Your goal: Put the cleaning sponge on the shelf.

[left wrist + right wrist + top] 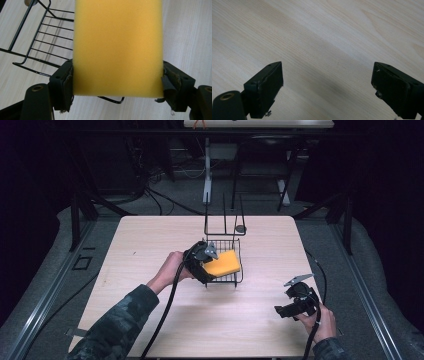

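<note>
Two tools are at work over the bench [150,320], but the left one carries the job. The left tool [117,82] is clamped on a yellow sponge [117,47], one pad pressing each long side near its close end, so the block juts forward from the jaws. In the high view the sponge [223,264] hangs tilted over the black wire basket [238,247], its far end inside the rim, its near end at the tool [206,262]. The right tool [327,85] has its jaws spread wide with nothing between them, poised above bare wood at the near right of the bench [317,37].

The step in hand looks like setting the sponge down into the basket. To do it well, I would level the block first so it clears the front rim wire, which the left gripper view shows passing just beneath the sponge's near edge. Then lower until the foam rests on the basket floor before letting go; foam springs back when released, so a release from height could make it tip out. Keeping the right tool parked well apart seems sensible.
</note>
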### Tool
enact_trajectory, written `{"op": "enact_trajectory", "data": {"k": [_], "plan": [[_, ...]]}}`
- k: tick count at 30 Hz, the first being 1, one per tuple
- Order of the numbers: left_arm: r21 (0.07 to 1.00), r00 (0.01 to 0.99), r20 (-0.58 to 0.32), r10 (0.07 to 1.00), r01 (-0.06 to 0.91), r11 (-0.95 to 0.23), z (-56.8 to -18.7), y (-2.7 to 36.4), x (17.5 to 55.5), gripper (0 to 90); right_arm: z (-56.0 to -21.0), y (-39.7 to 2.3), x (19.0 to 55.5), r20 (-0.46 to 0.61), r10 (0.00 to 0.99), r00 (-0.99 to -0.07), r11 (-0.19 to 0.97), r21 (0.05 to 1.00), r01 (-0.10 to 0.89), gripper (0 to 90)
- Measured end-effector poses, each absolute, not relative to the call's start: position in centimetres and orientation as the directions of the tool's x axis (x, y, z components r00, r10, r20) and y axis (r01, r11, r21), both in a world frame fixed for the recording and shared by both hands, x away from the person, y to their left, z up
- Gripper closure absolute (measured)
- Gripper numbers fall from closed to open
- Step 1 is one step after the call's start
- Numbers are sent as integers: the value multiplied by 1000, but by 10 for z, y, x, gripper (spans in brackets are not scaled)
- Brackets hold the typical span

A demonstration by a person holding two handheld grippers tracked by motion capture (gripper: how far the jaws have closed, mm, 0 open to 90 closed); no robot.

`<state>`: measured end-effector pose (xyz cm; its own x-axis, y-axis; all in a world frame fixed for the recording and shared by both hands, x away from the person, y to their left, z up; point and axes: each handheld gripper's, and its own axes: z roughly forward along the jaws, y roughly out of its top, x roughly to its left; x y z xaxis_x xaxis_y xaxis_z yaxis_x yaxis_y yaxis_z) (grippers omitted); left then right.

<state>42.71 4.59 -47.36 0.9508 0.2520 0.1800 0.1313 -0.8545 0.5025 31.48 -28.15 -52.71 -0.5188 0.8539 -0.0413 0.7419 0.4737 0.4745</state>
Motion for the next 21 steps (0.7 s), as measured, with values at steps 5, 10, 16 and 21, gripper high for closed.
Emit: {"op": "enact_trajectory", "data": {"k": [5,10,16,21], "plan": [[492,952,185,245,126,-861,-479,45,432,245,-527,-282,315,-35,855,-517,468,479,743,98],[482,953,184,239,124,-867,-483,44,436,244,-527,-282,315,-32,855,-517,465,488,739,94],[463,957,184,222,115,-879,-489,42,440,244,-527,-281,315,-32,855,-517,465,487,739,94],[453,959,183,217,113,-884,-493,42,444,243,-527,-281,315,-34,855,-517,465,489,737,94]]}}
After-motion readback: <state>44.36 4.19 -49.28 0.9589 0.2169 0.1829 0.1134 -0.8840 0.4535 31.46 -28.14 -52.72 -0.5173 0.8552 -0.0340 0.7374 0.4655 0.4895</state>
